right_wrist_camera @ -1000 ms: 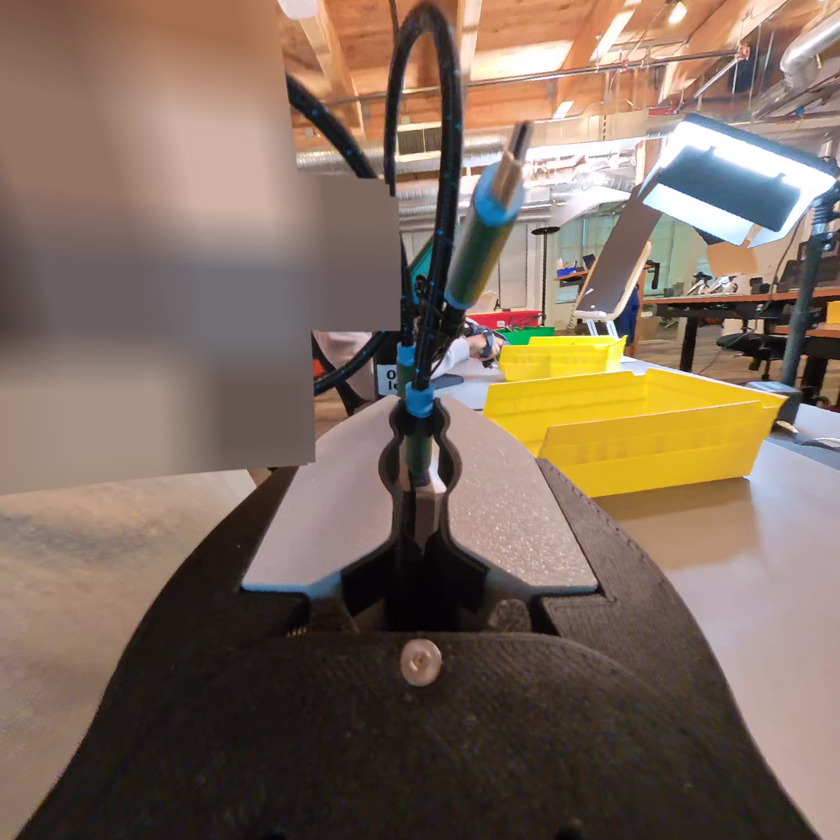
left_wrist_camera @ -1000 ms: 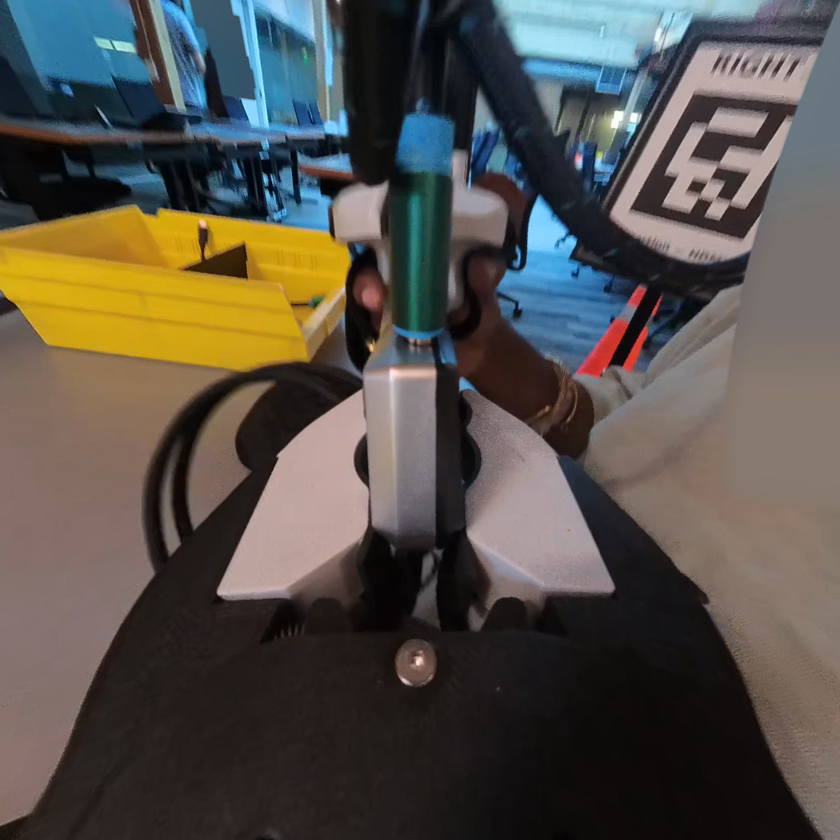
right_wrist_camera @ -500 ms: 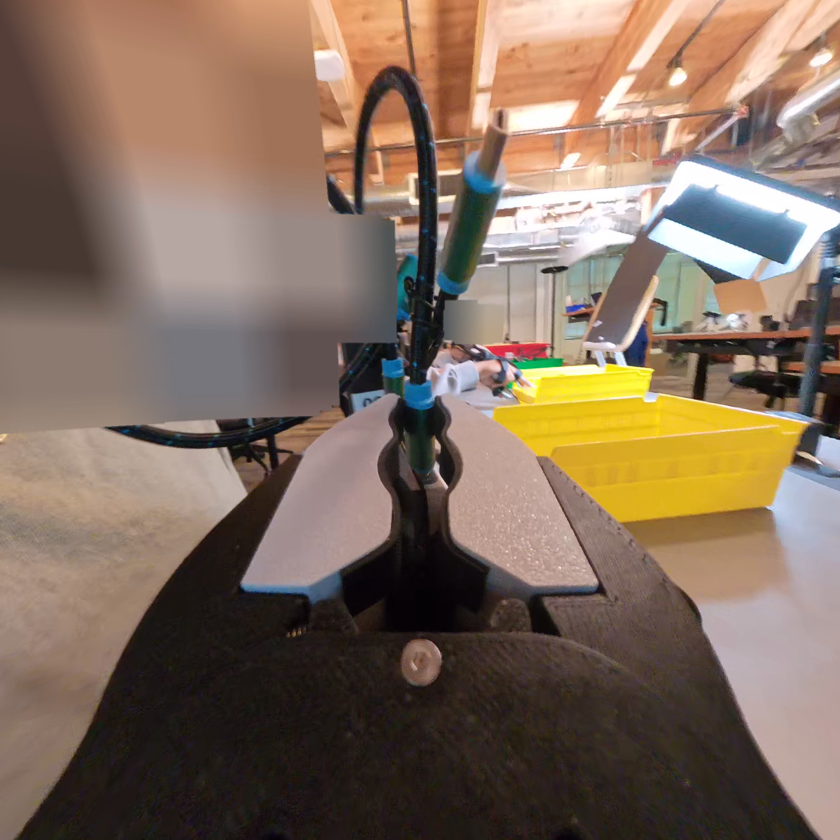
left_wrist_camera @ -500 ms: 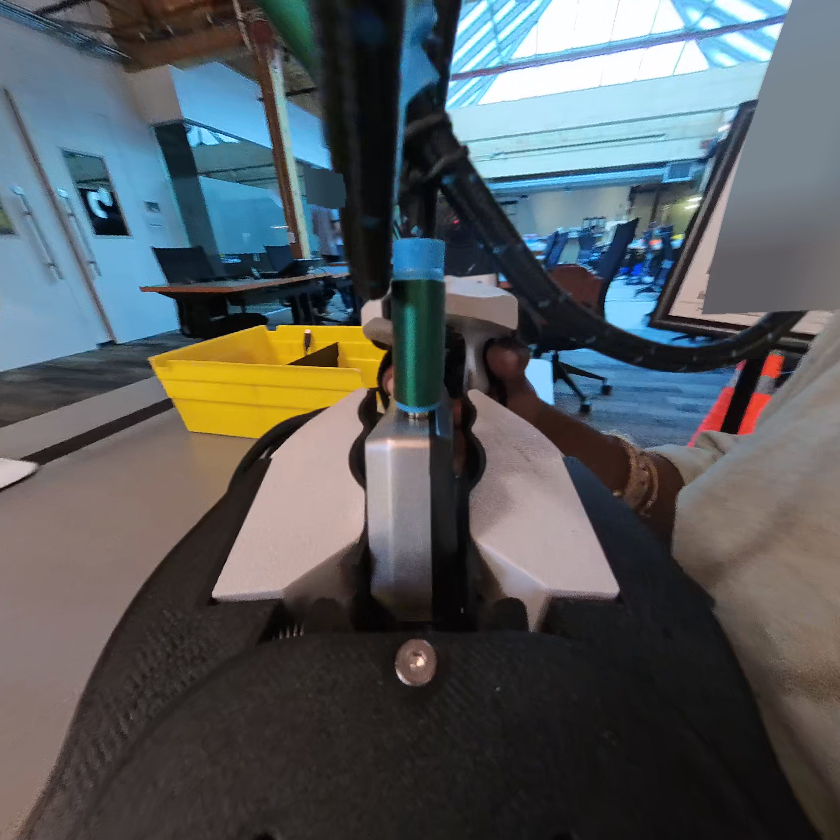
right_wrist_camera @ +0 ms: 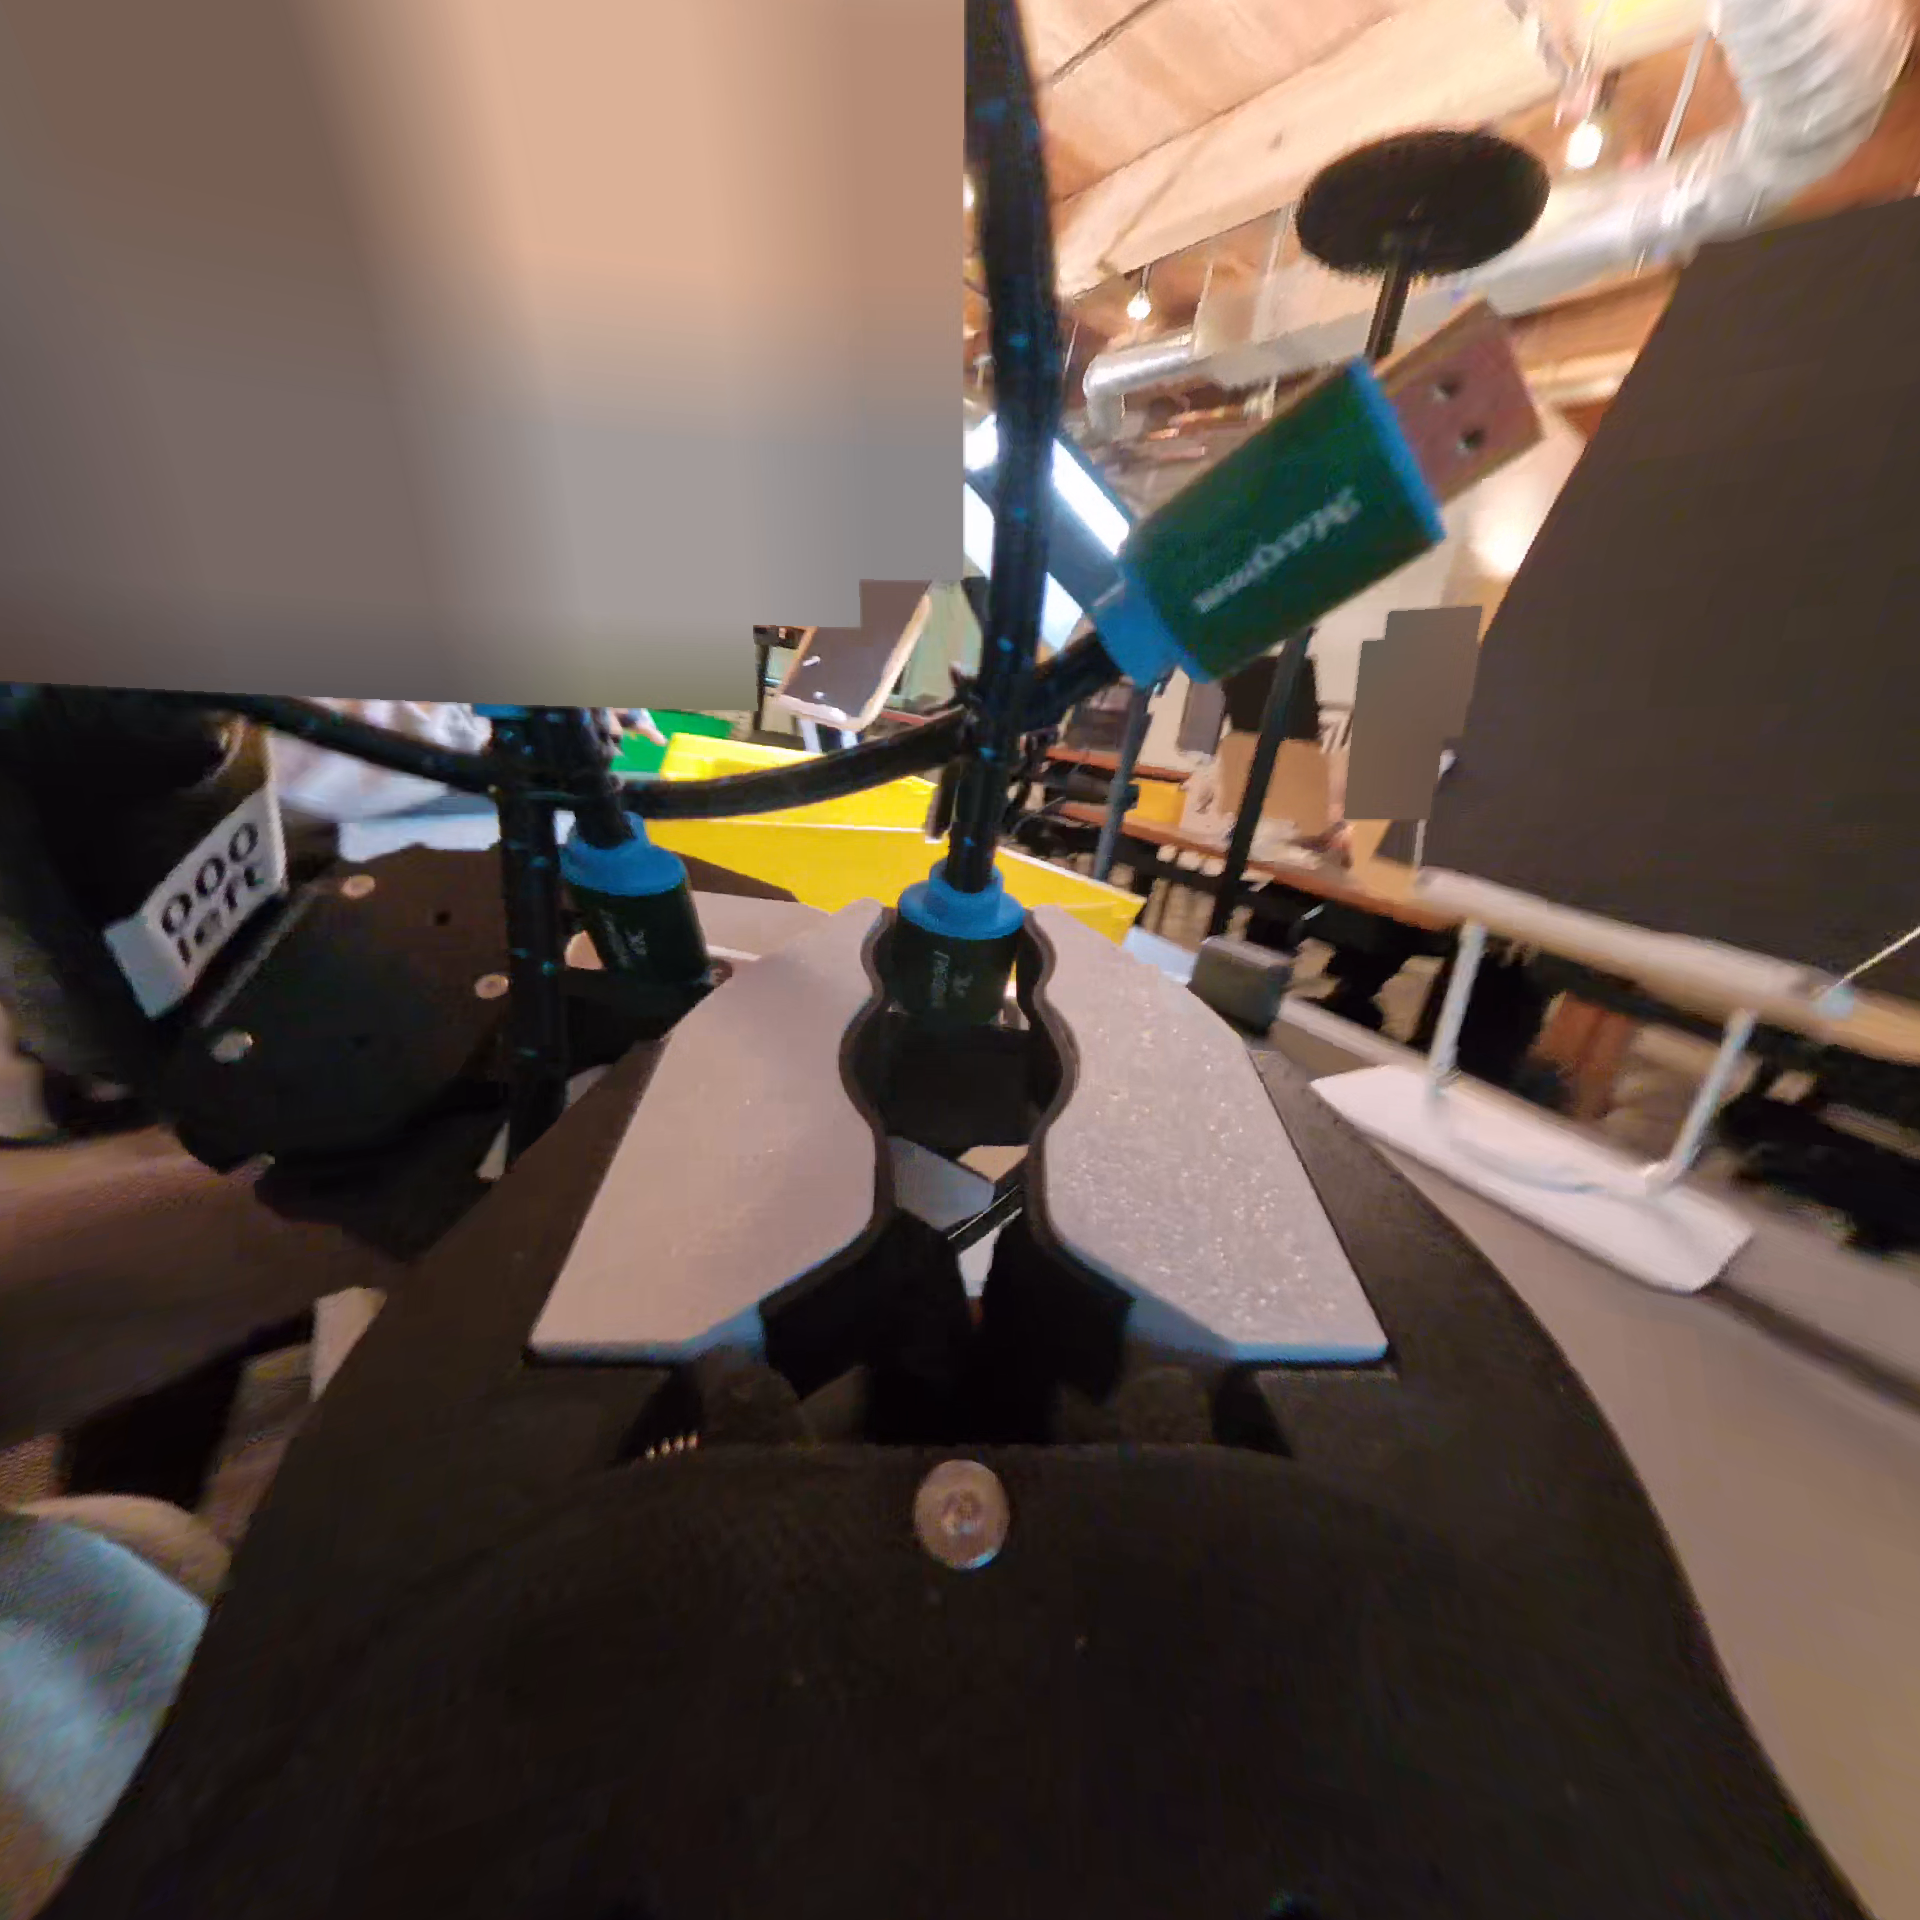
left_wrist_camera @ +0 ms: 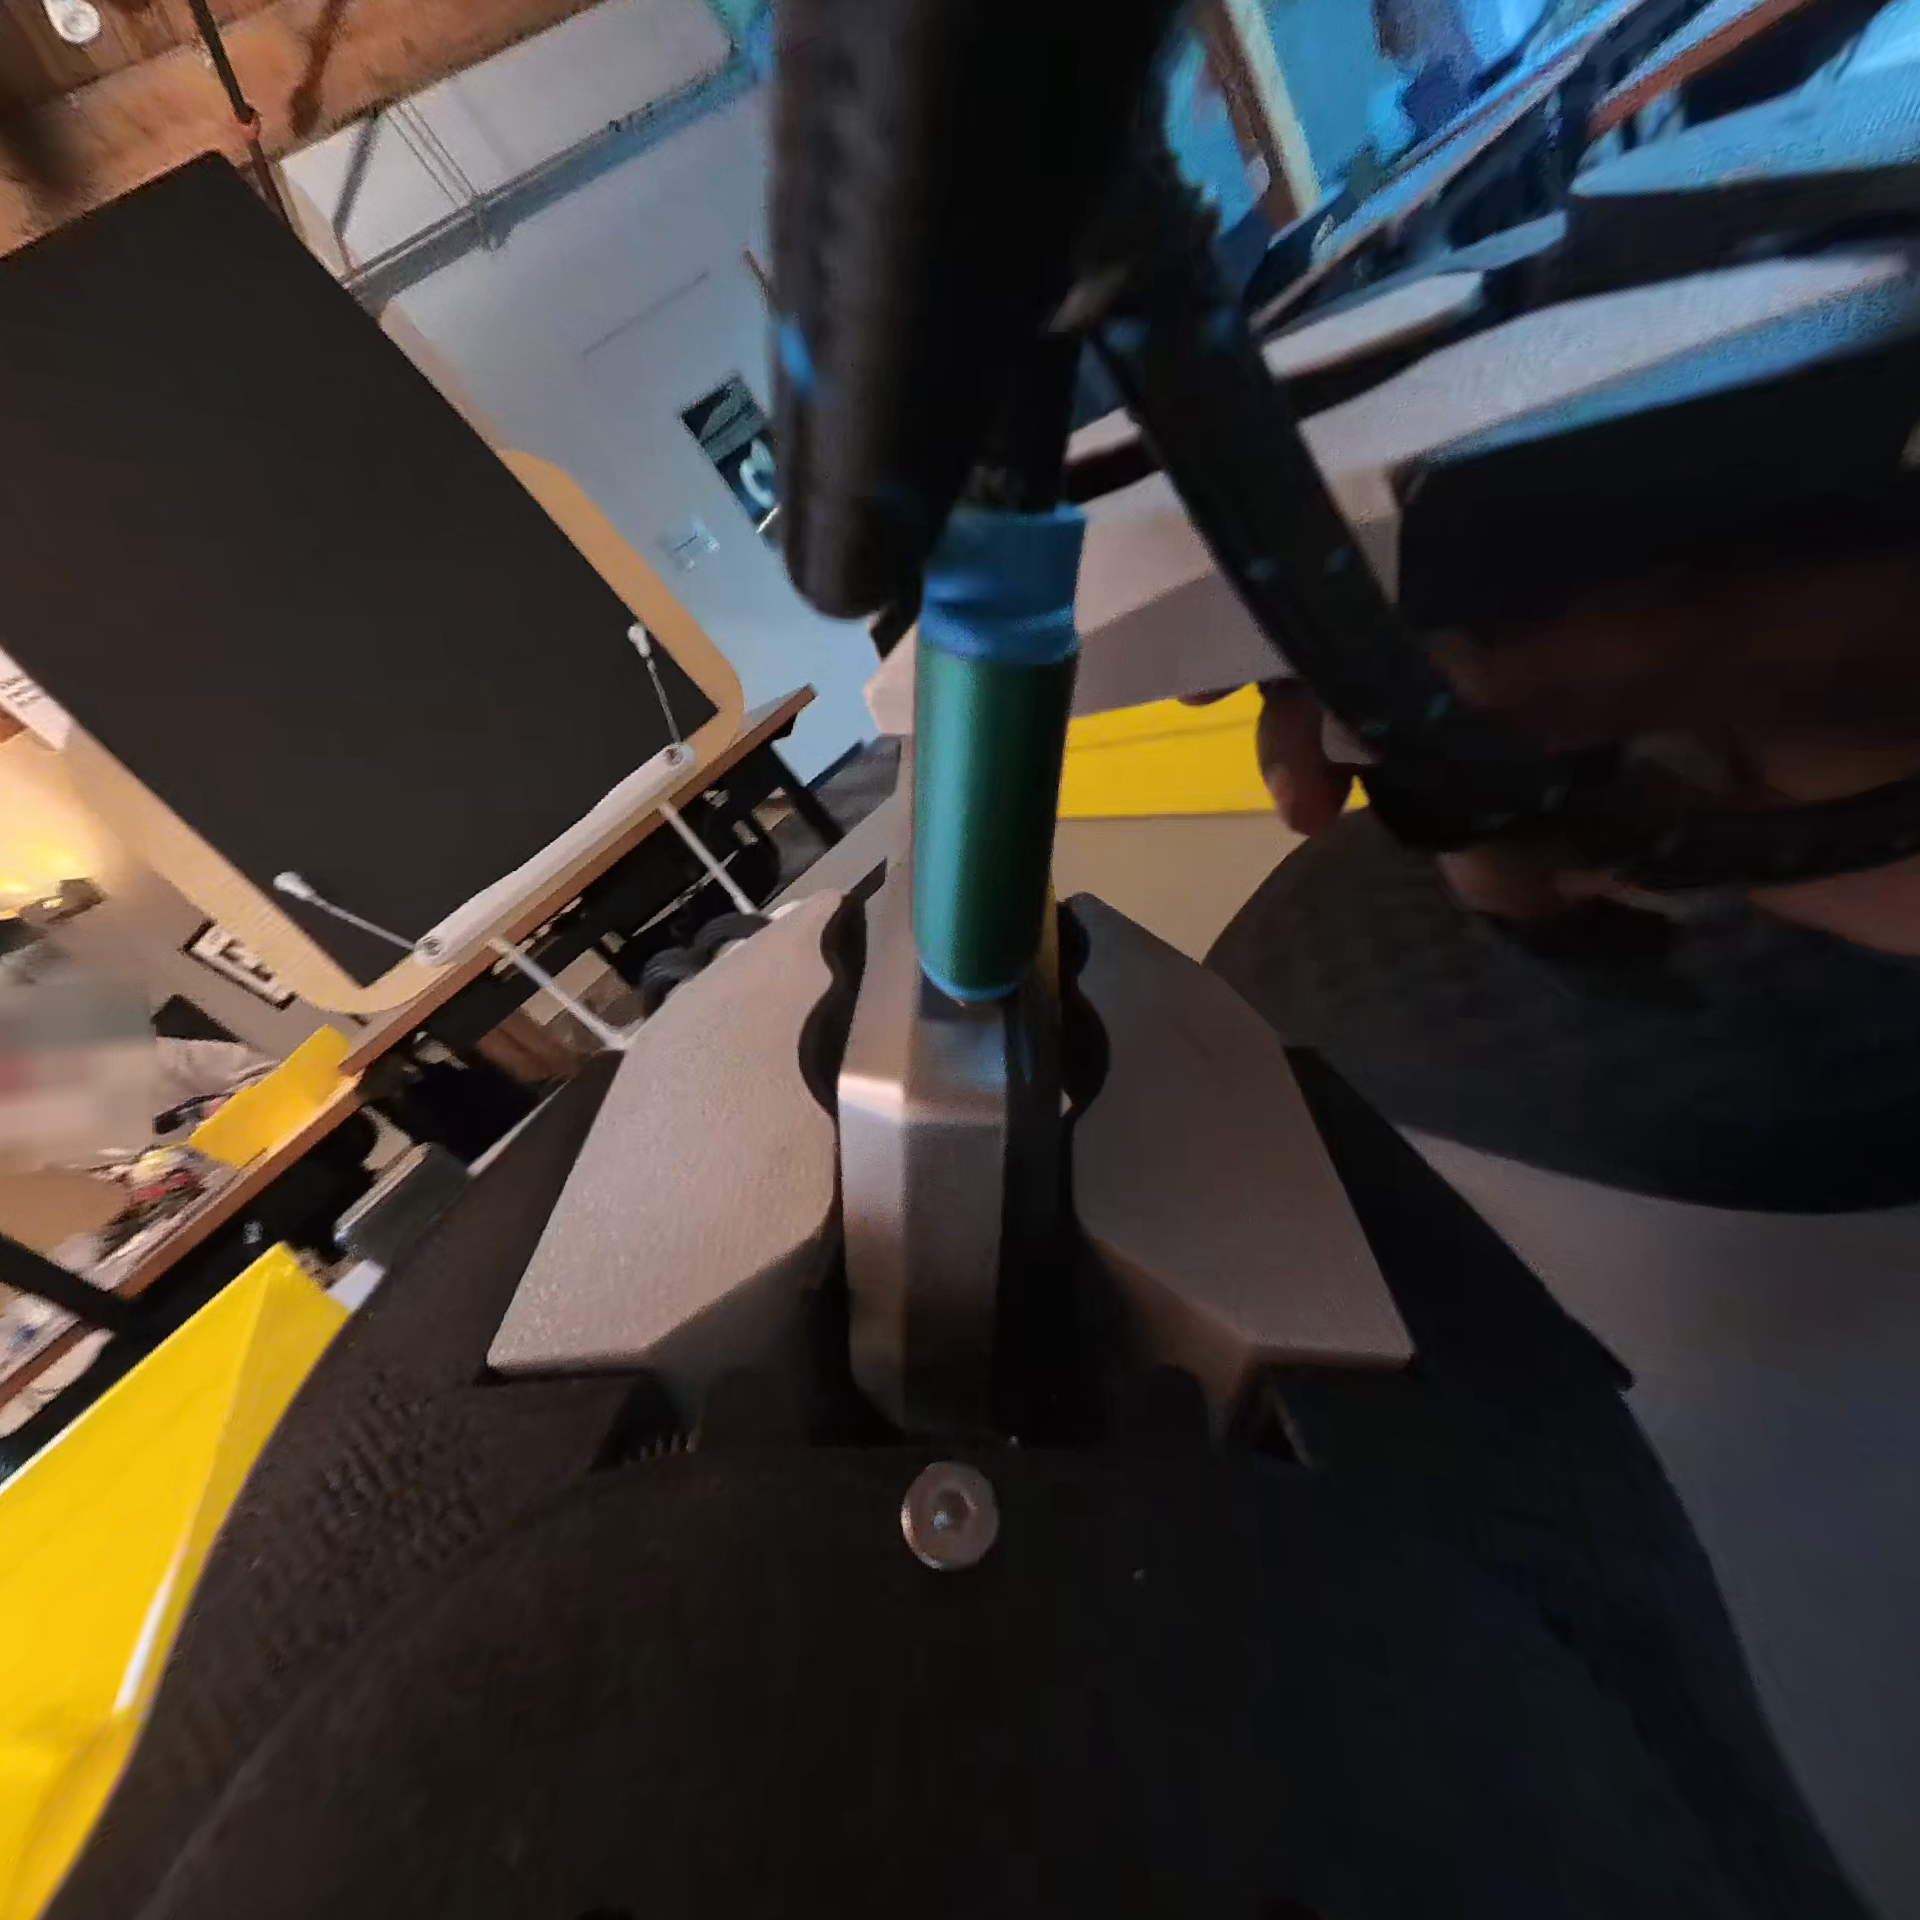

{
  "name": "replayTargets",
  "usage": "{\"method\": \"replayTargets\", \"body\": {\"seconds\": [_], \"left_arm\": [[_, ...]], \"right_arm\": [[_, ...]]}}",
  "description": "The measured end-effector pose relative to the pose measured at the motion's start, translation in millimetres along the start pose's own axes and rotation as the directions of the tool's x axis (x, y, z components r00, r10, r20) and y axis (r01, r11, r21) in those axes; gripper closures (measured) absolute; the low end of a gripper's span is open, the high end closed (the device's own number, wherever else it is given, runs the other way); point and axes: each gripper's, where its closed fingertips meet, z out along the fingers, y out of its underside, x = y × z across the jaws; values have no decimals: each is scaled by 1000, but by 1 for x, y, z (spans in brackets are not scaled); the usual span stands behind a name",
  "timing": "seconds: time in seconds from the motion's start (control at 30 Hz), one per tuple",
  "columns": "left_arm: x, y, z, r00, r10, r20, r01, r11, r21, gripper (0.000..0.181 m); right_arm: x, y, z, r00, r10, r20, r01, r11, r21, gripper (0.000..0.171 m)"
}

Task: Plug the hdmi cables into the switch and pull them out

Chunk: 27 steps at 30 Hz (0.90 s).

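In the left wrist view my left gripper (left_wrist_camera: 966,920) is shut on the silver HDMI switch (left_wrist_camera: 920,1195), held upright between the pads. A green HDMI plug (left_wrist_camera: 982,821) with a blue collar sits in the switch's top end. Black braided cables (left_wrist_camera: 904,260) loop above it. In the right wrist view my right gripper (right_wrist_camera: 956,925) is shut on a second green plug (right_wrist_camera: 951,961), its cable (right_wrist_camera: 1013,468) rising straight up. A third green plug (right_wrist_camera: 1278,530) hangs loose at the upper right. The left gripper (right_wrist_camera: 312,997) shows at the left with its plug (right_wrist_camera: 634,925).
Yellow bins stand nearby (left_wrist_camera: 83,1558) (right_wrist_camera: 831,831). A black panel on a white stand (right_wrist_camera: 1714,623) (left_wrist_camera: 260,571) stands on the grey table (right_wrist_camera: 1766,1455). A person's hand (left_wrist_camera: 1299,769) holds the other gripper's handle close on the right.
Both views have swung and rolled as the grippers moved together. The loose plug has swung from above the right gripper to its upper right. Both grips are unchanged.
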Motion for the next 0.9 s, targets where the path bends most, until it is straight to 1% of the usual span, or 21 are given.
{"method": "replayTargets", "body": {"seconds": [0.03, 0.07, 0.17, 0.2, 0.23, 0.27, 0.3, 0.33, 0.37, 0.4, 0.43, 0.47, 0.5, 0.53, 0.57, 0.63, 0.7, 0.73, 0.77, 0.83, 0.9], "left_arm": [[2, -4, -1, 1000, -21, -16, 22, 999, 24, 146], [3, -8, -3, 999, -29, -22, 30, 999, 38, 146], [2, -15, -6, 998, 59, 17, -60, 996, 70, 145], [6, -18, -8, 995, 96, 3, -96, 990, 101, 144], [13, -21, -10, 991, 124, -40, -118, 984, 135, 144], [21, -22, -12, 983, 149, -111, -131, 979, 156, 136], [31, -21, -15, 964, 166, -209, -133, 978, 160, 121], [39, -20, -21, 940, 146, -307, -100, 982, 160, 108], [44, -22, -28, 913, 93, -398, -31, 986, 161, 100], [44, -28, -36, 881, 27, -472, 60, 984, 169, 99], [37, -39, -44, 858, -40, -511, 164, 966, 199, 99], [29, -50, -53, 833, -92, -545, 259, 936, 239, 98], [24, -57, -60, 807, -120, -579, 323, 910, 260, 94], [26, -57, -63, 783, -114, -611, 326, 913, 247, 86], [32, -49, -61, 774, -95, -626, 278, 939, 201, 77], [50, -32, -56, 754, -52, -655, 179, 975, 129, 66], [59, -30, -52, 744, -37, -667, 174, 975, 140, 65], [62, -29, -51, 734, -22, -679, 167, 975, 149, 66], [67, -28, -53, 703, 1, -711, 149, 978, 148, 61], [72, -24, -52, 672, 35, -740, 101, 985, 138, 58], [74, -23, -54, 642, 47, -765, 101, 984, 146, 58]], "right_arm": [[-2, -4, -1, 999, -47, 5, 47, 999, 21, 150], [-4, -9, -3, 998, -59, 17, 58, 997, 57, 150], [-6, -10, -6, 996, 40, 85, -51, 989, 138, 150], [-7, -9, -7, 993, 49, 111, -65, 986, 154, 150], [-9, -9, -9, 989, 46, 139, -69, 983, 168, 150], [-10, -10, -11, 986, 37, 163, -67, 981, 181, 150], [-10, -10, -13, 983, 18, 184, -52, 981, 185, 150], [-11, -9, -15, 976, 3, 217, -42, 984, 175, 150], [-13, -8, -16, 967, -6, 256, -36, 986, 162, 150], [-14, -8, -18, 958, -22, 287, -23, 988, 152, 150], [-14, -7, -20, 950, -40, 311, -5, 990, 142, 150], [-15, -6, -21, 938, -49, 343, 6, 992, 126, 150], [-18, -5, -22, 925, -48, 377, 8, 994, 109, 148], [-21, -5, -22, 916, -42, 400, 1, 995, 102, 150], [-24, -6, -21, 904, -29, 427, -15, 995, 100, 150], [-28, -6, -19, 892, 4, 451, -52, 994, 96, 150], [-33, -4, -18, 874, 33, 484, -88, 992, 90, 150], [-38, -2, -20, 851, 48, 523, -106, 991, 81, 149], [-43, -1, -22, 825, 64, 562, -125, 990, 71, 149], [-45, 0, -24, 807, 51, 588, -114, 991, 70, 149], [-47, 2, -26, 789, 53, 612, -105, 993, 49, 149]]}}
